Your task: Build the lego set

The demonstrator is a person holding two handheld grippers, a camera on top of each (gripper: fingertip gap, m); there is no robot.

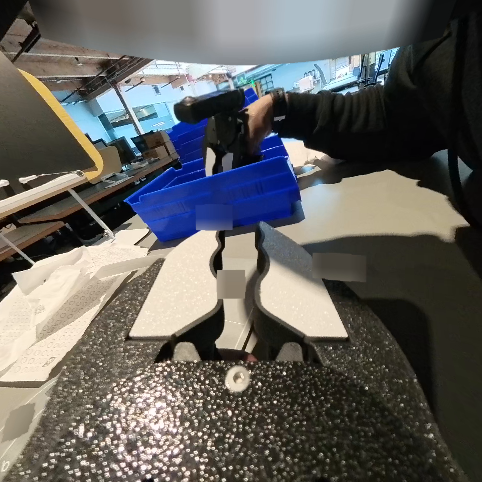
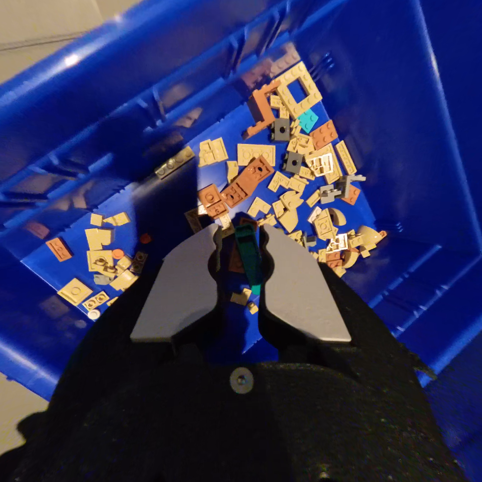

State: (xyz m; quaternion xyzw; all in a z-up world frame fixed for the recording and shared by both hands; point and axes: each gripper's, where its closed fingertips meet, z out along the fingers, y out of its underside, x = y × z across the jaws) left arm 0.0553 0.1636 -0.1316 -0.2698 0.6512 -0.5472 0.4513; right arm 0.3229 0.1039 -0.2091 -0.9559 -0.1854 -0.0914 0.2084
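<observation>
Right gripper (image 2: 240,234): I see its fingers parted inside the blue bin (image 2: 417,182), a dark green brick separator (image 2: 247,258) lying between them.
Lego pieces (image 2: 287,169): scattered ahead.
Left gripper (image 1: 238,232): fingers apart, holding nothing, bin just ahead.

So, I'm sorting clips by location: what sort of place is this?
Probably an open workshop or lab: exposed ceiling beams, rows of blue parts bins, and boxes on a long workbench behind.
</observation>
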